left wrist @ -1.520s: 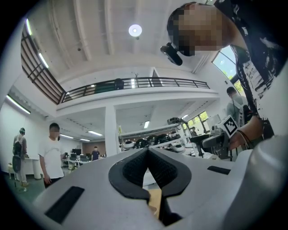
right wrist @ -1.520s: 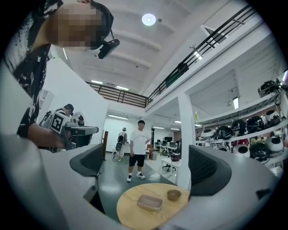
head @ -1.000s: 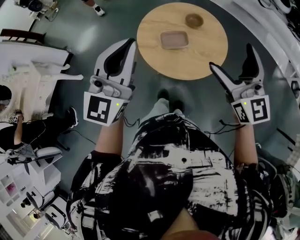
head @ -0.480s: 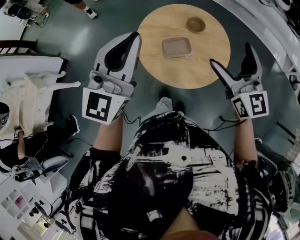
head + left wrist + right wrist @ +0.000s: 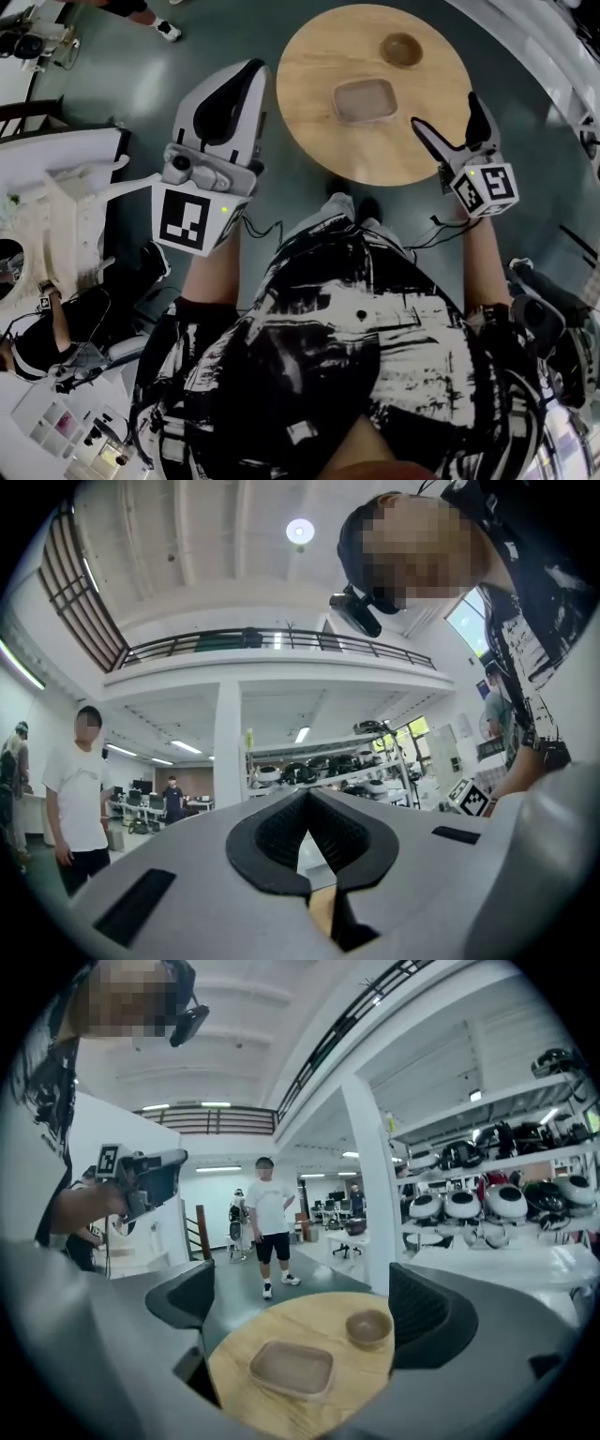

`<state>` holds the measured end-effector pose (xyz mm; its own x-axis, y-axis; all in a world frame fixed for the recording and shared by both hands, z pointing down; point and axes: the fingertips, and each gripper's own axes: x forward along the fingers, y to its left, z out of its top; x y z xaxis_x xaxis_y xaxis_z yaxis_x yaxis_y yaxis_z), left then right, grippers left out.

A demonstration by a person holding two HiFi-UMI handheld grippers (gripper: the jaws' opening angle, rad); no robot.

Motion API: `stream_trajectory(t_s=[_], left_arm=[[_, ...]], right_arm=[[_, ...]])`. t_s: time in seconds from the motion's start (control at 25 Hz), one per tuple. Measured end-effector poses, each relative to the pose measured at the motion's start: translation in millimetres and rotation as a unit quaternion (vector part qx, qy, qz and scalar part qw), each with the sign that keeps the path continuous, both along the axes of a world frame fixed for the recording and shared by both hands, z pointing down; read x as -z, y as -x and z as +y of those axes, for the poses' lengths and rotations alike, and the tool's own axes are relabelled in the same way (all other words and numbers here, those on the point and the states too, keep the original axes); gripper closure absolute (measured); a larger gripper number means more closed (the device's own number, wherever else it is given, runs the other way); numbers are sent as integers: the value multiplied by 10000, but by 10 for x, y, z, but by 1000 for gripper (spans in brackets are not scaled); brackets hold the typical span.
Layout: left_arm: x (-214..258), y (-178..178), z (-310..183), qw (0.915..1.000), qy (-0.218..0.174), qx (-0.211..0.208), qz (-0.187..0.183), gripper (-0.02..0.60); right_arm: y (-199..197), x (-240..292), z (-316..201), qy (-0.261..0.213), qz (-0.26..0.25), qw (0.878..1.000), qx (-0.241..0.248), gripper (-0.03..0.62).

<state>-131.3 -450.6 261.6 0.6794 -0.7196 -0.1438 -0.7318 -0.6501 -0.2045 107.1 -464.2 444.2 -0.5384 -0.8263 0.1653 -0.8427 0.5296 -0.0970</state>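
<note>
A round wooden table (image 5: 309, 84) stands in front of me and bears a rectangular brown tray (image 5: 366, 100) and a small wooden bowl (image 5: 401, 49). My right gripper (image 5: 443, 117) hangs open over the table's near right edge and holds nothing. In the right gripper view the tray (image 5: 291, 1368) and the bowl (image 5: 368, 1327) show on the table (image 5: 281, 1410) between the open gripper's (image 5: 305, 1307) pads. My left gripper (image 5: 242, 80) is shut and empty, held up left of the table. Its camera looks upward across the hall, jaws (image 5: 307, 803) meeting tip to tip.
A person in a white T-shirt (image 5: 267, 1218) stands beyond the table, also seen in the left gripper view (image 5: 80, 780). Shelves of white helmet-like units (image 5: 487, 1199) and a white pillar (image 5: 366, 1194) are to the right. White benches (image 5: 66, 187) stand at my left.
My right gripper has tipped down and moved forward to the table edge, so the tray and bowl look larger between its jaws. My left gripper has drifted left and slightly nearer my head.
</note>
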Motion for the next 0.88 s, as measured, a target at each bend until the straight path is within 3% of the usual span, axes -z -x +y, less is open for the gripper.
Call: stream_trajectory(t_s=[0.24, 0.52, 0.8, 0.88], left_arm=[[-181, 56, -174, 9998, 199, -93, -6, 583], [-253, -28, -176, 9993, 340, -97, -109, 583], [-317, -62, -207, 9987, 447, 14, -228, 583], [-337, -68, -216, 9985, 476, 39, -254, 583]], right_arm=[[-6, -1056, -152, 1106, -467, 9927, -85, 39], [-147, -1867, -132, 2126, -1008, 9717, -185, 74], [-54, -2351, -168, 2746, -1506, 9497, -54, 103], [-48, -2423, -207, 2831, -1731, 9433, -59, 139]])
